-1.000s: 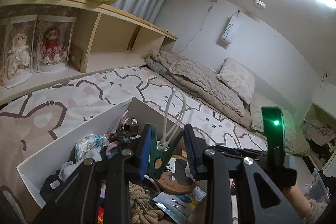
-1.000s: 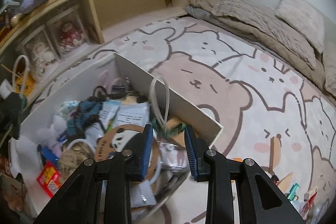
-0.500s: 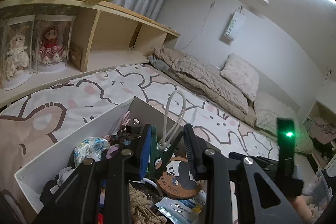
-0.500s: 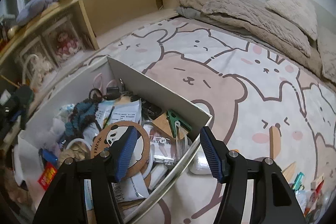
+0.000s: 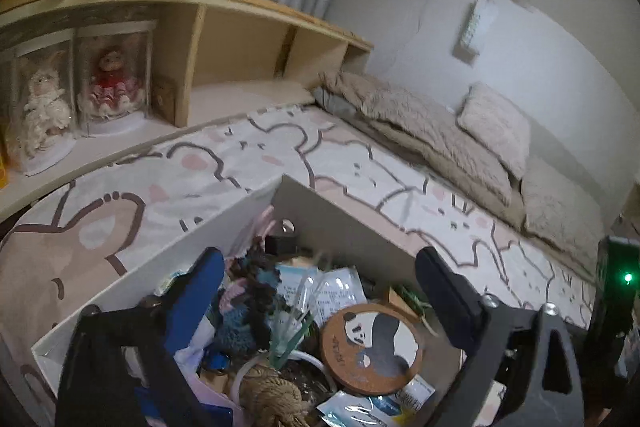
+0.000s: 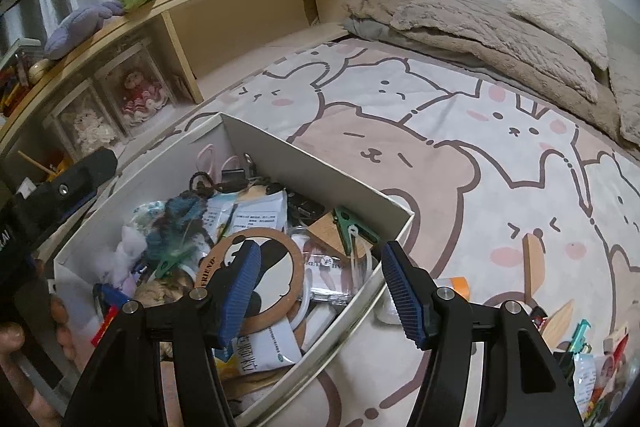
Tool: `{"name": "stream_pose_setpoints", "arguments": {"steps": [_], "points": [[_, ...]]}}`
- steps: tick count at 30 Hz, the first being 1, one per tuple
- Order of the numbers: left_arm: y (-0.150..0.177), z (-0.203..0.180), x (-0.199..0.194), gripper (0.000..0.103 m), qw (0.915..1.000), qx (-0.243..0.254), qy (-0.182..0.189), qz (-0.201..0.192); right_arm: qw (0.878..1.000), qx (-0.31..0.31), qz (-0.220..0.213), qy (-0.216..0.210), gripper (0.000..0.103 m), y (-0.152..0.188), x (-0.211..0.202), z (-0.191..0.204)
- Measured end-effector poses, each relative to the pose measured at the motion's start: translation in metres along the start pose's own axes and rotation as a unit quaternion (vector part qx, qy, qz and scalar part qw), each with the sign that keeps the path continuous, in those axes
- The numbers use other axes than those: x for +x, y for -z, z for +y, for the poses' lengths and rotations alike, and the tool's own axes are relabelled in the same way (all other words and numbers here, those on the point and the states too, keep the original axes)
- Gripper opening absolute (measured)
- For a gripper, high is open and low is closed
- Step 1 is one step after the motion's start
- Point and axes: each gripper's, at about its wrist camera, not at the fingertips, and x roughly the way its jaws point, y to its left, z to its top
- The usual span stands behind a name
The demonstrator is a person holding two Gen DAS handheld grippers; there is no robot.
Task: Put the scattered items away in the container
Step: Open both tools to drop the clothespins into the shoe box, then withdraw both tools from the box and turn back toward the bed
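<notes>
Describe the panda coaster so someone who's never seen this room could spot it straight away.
Find the white box sitting on the cartoon bear rug. Look inside, at the end nearest the camera. The panda coaster is a flat cork disc on top of the clutter, the only round thing bearing a black and white panda.

- Right claw (image 6: pixel 320 287): black arms, ribbed blue pads, silver screws.
- Left claw (image 5: pixel 320 291): black arms, blue pads, silver screws.
- Black block with a green light (image 5: pixel 627 278).
</notes>
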Motion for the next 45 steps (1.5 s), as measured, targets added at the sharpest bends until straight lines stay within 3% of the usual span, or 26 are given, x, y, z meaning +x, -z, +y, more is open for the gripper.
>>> {"name": "stream_pose_setpoints", "arguments": {"steps": [10, 13, 17, 18, 19, 27, 45], "points": [[0.0, 0.002, -0.011, 0.097, 0.9993, 0.017, -0.033, -0.011, 1.0, 0.0, -0.003, -0.012, 0.066, 0.001, -0.005, 0.003], [0.001, 0.002, -0.012, 0.097, 0.9989, 0.021, -0.04, -0.013, 1.0, -0.001, -0.007, -0.017, 0.087, 0.0, -0.007, 0.003], [0.001, 0.002, -0.016, 0.097, 0.9986, 0.022, -0.045, -0.015, 1.0, -0.005, -0.017, -0.024, 0.087, -0.001, -0.012, 0.005], [0.001, 0.002, -0.016, 0.097, 0.9985, 0.023, -0.046, -0.016, 0.999, -0.007, -0.02, -0.026, 0.091, -0.001, -0.014, 0.006], [0.001, 0.002, -0.017, 0.097, 0.9984, 0.024, -0.049, -0.016, 0.999, -0.011, -0.023, -0.025, 0.103, -0.001, -0.014, 0.008], [0.002, 0.002, -0.021, 0.103, 0.9954, 0.037, -0.086, -0.02, 0.998, -0.028, -0.04, -0.03, 0.103, 0.0, -0.016, 0.016], [0.005, -0.006, -0.033, 0.103, 0.9882, 0.07, -0.134, -0.022, 0.997, -0.024, -0.07, -0.02, 0.103, 0.004, -0.036, 0.006]]}}
